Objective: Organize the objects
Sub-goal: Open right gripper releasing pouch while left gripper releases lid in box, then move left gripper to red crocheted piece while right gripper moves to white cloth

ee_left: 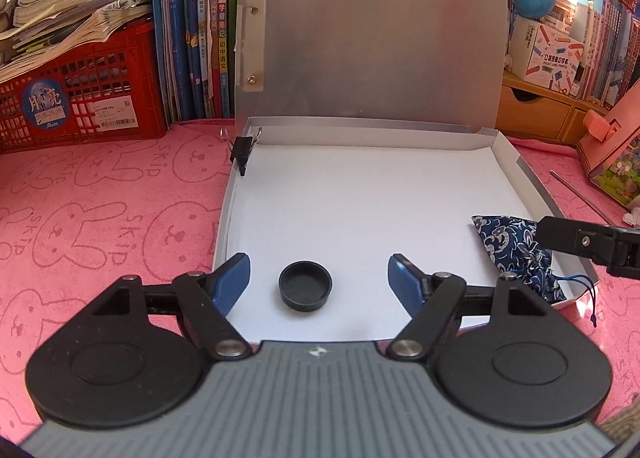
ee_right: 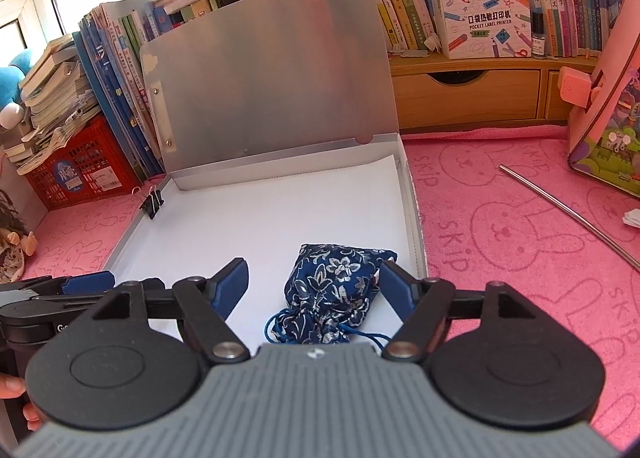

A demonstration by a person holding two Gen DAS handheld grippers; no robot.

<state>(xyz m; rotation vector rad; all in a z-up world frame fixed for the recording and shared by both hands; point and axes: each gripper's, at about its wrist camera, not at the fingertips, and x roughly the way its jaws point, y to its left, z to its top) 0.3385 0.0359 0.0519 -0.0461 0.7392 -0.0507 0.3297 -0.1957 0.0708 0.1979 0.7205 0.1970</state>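
A flat grey file box point(ee_left: 230, 193) lies open on the pink cloth, lid upright, with white paper lining its floor. In the left wrist view a small black round cap point(ee_left: 305, 286) rests on the paper between the fingers of my left gripper point(ee_left: 318, 256), which is open and touches nothing. A blue floral drawstring pouch point(ee_right: 336, 286) lies at the box's near right corner. My right gripper point(ee_right: 313, 262) is open around it; the pouch sits close against the right finger and well clear of the left one. The pouch point(ee_left: 512, 250) also shows in the left wrist view.
A black binder clip point(ee_left: 242, 151) grips the box's left wall. A red crate point(ee_left: 80, 97) with stacked books stands at the back left, and upright books fill the space behind the lid. Right of the box lie a metal straw point(ee_right: 568, 209) and a pink stand point(ee_right: 600, 97).
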